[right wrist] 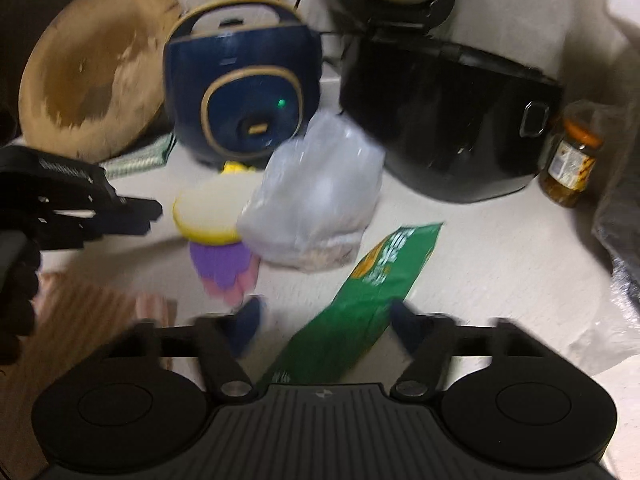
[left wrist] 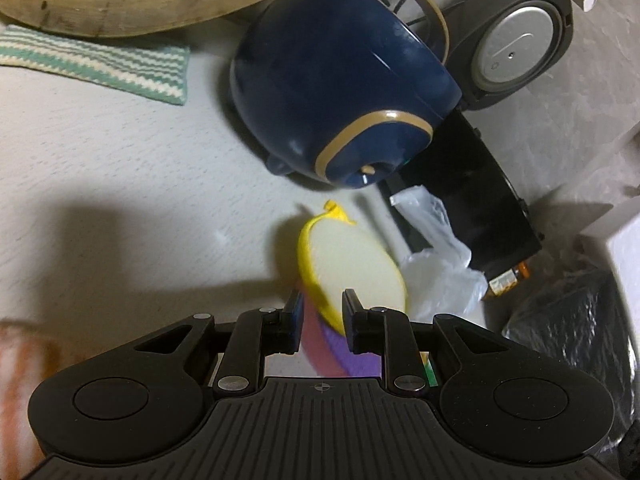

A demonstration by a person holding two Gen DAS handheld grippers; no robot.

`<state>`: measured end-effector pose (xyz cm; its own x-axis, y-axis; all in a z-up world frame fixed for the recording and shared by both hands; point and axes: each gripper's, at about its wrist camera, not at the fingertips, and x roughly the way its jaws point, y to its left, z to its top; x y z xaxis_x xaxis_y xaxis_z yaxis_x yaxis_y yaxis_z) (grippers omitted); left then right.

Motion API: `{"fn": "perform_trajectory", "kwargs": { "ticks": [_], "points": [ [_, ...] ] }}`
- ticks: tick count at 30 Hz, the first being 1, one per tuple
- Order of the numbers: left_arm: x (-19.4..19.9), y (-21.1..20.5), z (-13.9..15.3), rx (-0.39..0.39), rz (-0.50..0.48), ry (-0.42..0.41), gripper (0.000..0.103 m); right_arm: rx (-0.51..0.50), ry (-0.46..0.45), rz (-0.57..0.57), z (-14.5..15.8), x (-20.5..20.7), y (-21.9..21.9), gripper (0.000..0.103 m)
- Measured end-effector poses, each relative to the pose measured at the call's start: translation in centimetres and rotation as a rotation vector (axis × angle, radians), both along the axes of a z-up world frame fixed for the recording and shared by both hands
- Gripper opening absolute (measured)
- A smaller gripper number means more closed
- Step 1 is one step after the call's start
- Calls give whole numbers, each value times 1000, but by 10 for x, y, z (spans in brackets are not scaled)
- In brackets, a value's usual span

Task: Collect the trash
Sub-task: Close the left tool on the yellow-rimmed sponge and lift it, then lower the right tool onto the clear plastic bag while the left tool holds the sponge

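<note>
My left gripper (left wrist: 324, 312) is shut on a piece of trash, a yellow-rimmed white wrapper (left wrist: 352, 264) with a purple and pink lower part, held above the white counter (left wrist: 120, 200). In the right wrist view the left gripper (right wrist: 148, 212) comes in from the left with that wrapper (right wrist: 208, 208) at its tips. My right gripper (right wrist: 326, 320) is open. A green snack packet (right wrist: 360, 292) lies slanted between its fingers, close to the right one and apart from the left one. A clear plastic bag (right wrist: 316, 200) with crumbs sits just beyond; it also shows as the clear bag (left wrist: 436, 272).
A dark blue rice cooker (right wrist: 244, 92) and a black cooker (right wrist: 448, 128) with its lid up stand at the back. A round wooden board (right wrist: 92, 72) leans at back left, and a jar (right wrist: 572, 160) stands at right. A black bag (left wrist: 568, 320) hangs off the counter's right edge.
</note>
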<state>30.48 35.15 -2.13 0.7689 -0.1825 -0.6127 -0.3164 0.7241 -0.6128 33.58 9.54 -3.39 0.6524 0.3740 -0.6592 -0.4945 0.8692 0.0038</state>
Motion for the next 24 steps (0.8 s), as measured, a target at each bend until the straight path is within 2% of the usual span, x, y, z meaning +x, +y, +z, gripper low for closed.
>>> {"fn": "perform_trajectory", "kwargs": {
  "ticks": [2,6,12,14,16,19,21,24],
  "points": [
    [9,1,-2,-5,9,3,24,15,18,-5,4,1,-1,35],
    [25,3,-11,-9,38,33,24,-11,18,-11,0,-7,3,35],
    [42,3,-19,-61,71,-2,29,-24,24,-9,-5,-23,-1,35],
    [45,1,-17,-53,68,-3,25,-26,27,-22,-5,-26,-4,35],
    [43,-3,-11,-74,34,-23,21,-23,27,-38,-5,-29,-9,35],
    [33,-14,5,-98,-50,-103,18,-10,25,-64,-4,-30,-18,35],
    [27,-24,16,-72,-107,-123,18,6,30,-76,-4,-31,-21,35],
    [23,-39,22,-32,-165,-111,18,22,38,-82,-4,-29,-22,35]
  ]
}}
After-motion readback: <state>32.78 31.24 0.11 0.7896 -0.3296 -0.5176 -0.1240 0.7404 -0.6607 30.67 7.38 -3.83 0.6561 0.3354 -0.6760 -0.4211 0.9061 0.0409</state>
